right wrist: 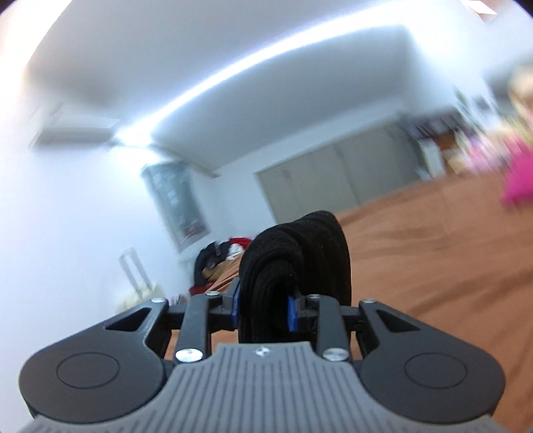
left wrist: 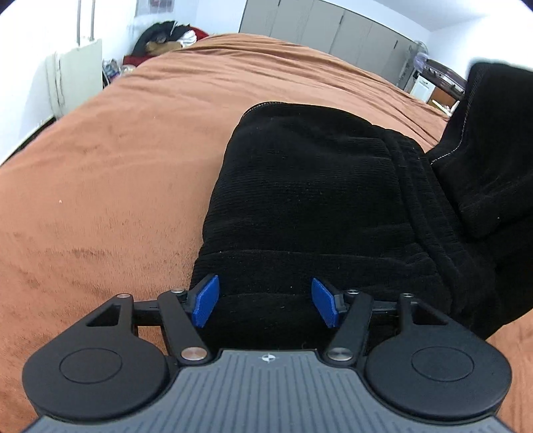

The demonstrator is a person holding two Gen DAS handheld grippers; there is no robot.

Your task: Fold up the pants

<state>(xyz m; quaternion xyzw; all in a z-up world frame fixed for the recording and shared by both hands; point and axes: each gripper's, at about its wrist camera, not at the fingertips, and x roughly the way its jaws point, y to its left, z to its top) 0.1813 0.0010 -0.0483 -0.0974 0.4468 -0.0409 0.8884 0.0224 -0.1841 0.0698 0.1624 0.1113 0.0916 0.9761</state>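
1. Nearest the lens in each wrist view: one pair of tongs, two in all, each with two blue pads on black linkages.
2. Left tongs point(left wrist: 265, 305): released, pads spread apart above the near edge of the black pants point(left wrist: 306, 206), nothing pinched between them.
3. Right tongs point(right wrist: 263, 311): clenched on a bunched fold of the same black pants point(right wrist: 296, 253), several layers of cloth rising above the pads, raised clear of the bed.
4. One pair of black ribbed pants: partly folded and lying flat on the bed in the left view, with one end lifted at the far right of that view.
5. One bed, covered by one rust-brown blanket point(left wrist: 116, 173), lightly creased, carrying the pants on its right half as the left view shows it.
6. One heap of dark, red and white clothes point(left wrist: 170, 36) past the far corner of the bed.
7. One row of pale grey cupboard doors point(left wrist: 319, 30) along the far wall; white walls and ceiling.
8. One bright strip of light point(right wrist: 233, 73) across the ceiling in the right view, much blurred.
9. One pink blurred shape point(right wrist: 519, 180) at the right edge of that view, too smeared to identify.
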